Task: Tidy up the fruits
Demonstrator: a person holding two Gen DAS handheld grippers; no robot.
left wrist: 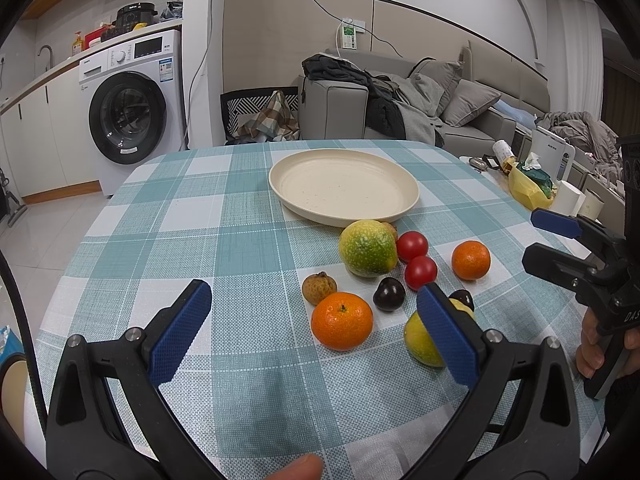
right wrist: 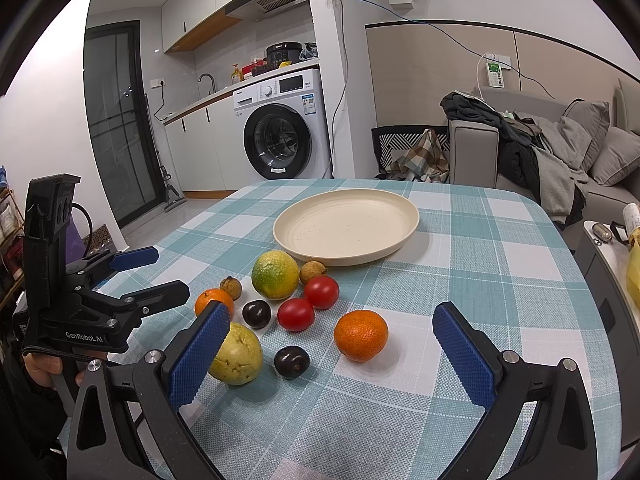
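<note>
A cream plate (left wrist: 344,186) (right wrist: 346,226) stands empty on the checked tablecloth. In front of it lie loose fruits: a green-yellow citrus (left wrist: 367,247) (right wrist: 275,274), two red tomatoes (left wrist: 412,245) (right wrist: 296,314), two oranges (left wrist: 342,321) (right wrist: 361,335), dark plums (left wrist: 389,294) (right wrist: 292,361), a brown longan (left wrist: 319,288) (right wrist: 231,287) and a yellow fruit (left wrist: 420,340) (right wrist: 237,354). My left gripper (left wrist: 314,312) is open and empty, with the near orange between its fingers' lines. My right gripper (right wrist: 332,332) is open and empty, low over the fruits.
A sofa (left wrist: 440,92) with clothes stands beyond the table. A washing machine (left wrist: 132,108) stands back left. A side table with a kettle (left wrist: 554,156) and a yellow bag (left wrist: 524,188) is at the right. The tablecloth's left half (left wrist: 180,220) is bare.
</note>
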